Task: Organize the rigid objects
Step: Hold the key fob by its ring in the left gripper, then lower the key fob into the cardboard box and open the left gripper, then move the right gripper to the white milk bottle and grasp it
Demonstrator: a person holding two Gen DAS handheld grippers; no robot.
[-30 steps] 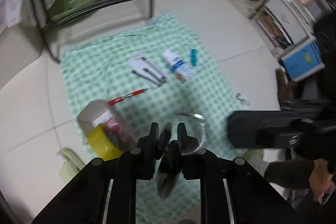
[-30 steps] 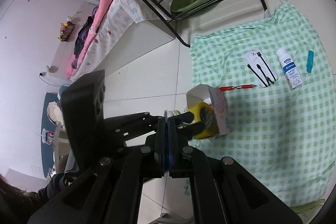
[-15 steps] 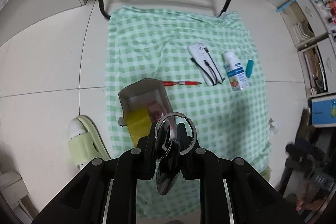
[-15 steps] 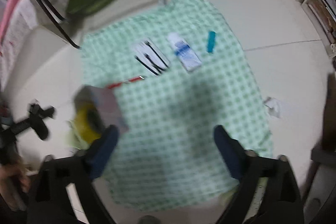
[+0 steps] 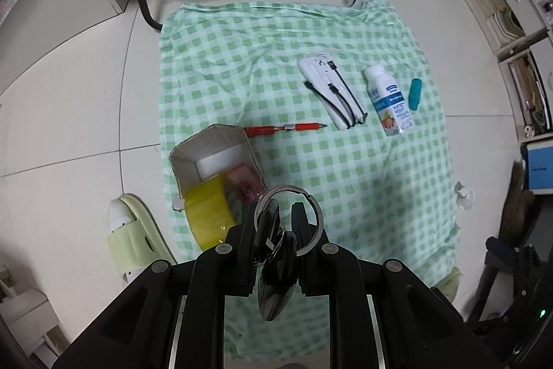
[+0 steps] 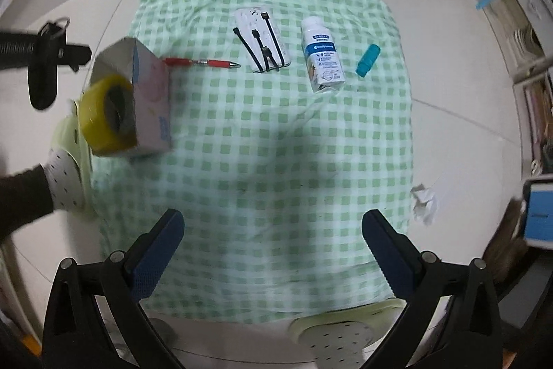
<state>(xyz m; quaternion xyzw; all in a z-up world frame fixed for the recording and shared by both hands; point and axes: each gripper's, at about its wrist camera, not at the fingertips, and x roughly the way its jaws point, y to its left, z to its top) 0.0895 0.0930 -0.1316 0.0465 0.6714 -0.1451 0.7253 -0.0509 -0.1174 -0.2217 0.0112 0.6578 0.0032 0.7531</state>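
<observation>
Bare cloth (image 6: 276, 144) (items along far edge)

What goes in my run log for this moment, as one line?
left tool: shut on key ring, above box | right tool: open, empty | pen, bottle on cloth

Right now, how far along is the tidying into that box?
Done: the yellow tape roll sits in the cardboard box. In hand: the left gripper is shut on the key ring above the box; the right gripper is open. Left on the checked cloth: red pen, power bank, bottle, teal cap.
</observation>
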